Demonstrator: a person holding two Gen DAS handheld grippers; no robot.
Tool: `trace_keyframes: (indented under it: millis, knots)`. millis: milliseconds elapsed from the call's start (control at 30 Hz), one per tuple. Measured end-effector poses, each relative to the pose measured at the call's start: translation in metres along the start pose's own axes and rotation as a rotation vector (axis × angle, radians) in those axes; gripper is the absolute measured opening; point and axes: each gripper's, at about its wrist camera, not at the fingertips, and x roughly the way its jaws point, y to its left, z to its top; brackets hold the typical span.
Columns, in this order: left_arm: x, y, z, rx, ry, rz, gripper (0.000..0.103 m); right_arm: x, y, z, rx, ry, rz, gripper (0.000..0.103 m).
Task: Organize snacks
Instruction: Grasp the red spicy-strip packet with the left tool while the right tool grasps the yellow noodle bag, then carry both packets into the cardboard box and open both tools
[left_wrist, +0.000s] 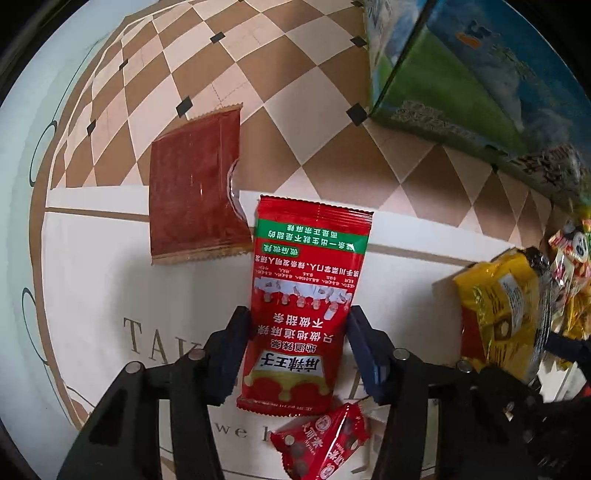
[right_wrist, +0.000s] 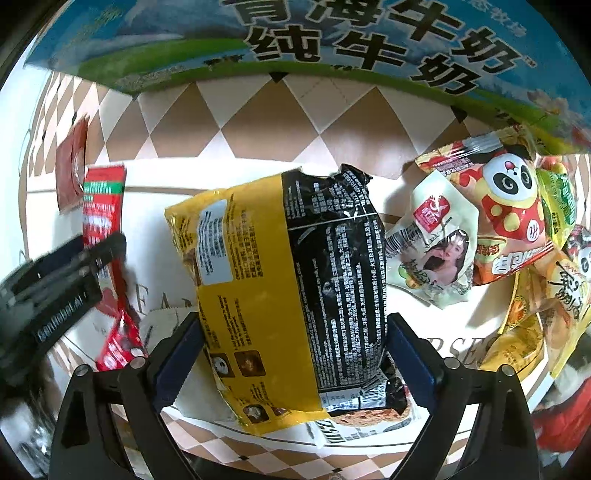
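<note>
Left hand-held gripper (left_wrist: 298, 354) reaching forward and low over the worktop (left_wrist: 92, 295), blue pads closed against both edges of a red snack sachet (left_wrist: 308, 295). Right hand-held gripper (right_wrist: 293, 354) alongside, levelled the same way, clamped on a yellow-and-black packet (right_wrist: 280, 288). Farther off: dark red wrapper (left_wrist: 192, 192), loose snack pile (right_wrist: 509, 221), milk carton (right_wrist: 332, 40).

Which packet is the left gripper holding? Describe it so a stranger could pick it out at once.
Start at the big milk carton box at the back of the checkered tablecloth. In front of it, on the white part, the left gripper clamps a tall red snack packet. Unlike the plain brownish-red packet beside it, it has a green band and white lettering.
</note>
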Motion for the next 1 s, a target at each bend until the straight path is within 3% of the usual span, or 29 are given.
trace_keyframes:
  millis: [200,300,400,433,500,533,733,1000]
  knots:
    - [0.006,0.028,-0.033,-0.046,0.022,-0.006,0.051,0.011,0.033,0.026,-0.046,0.010,-0.043,0.099]
    - [0.010,0.035,-0.034,-0.064,0.006,-0.008,0.054,0.021,0.035,0.027,-0.095,0.040,-0.100,0.099]
    - [0.015,0.042,-0.043,-0.073,0.007,-0.013,0.050,0.022,0.028,0.023,-0.086,0.038,-0.114,0.095]
    - [0.014,0.048,-0.036,-0.074,0.006,-0.011,0.048,0.021,0.031,0.020,-0.075,0.035,-0.109,0.092]
    - [0.005,0.023,-0.027,-0.082,-0.003,-0.009,0.044,0.012,0.033,0.018,-0.056,0.017,-0.105,0.089]
    - [-0.012,0.025,-0.031,-0.085,-0.005,-0.010,0.043,0.006,0.030,0.016,-0.045,0.006,-0.104,0.089]
    - [-0.027,0.031,-0.053,-0.100,-0.031,-0.017,0.041,-0.016,0.011,-0.003,0.049,-0.013,-0.039,0.088]
    - [-0.067,0.040,-0.082,-0.114,-0.087,-0.095,0.041,-0.076,-0.014,-0.035,0.090,-0.077,0.058,0.088]
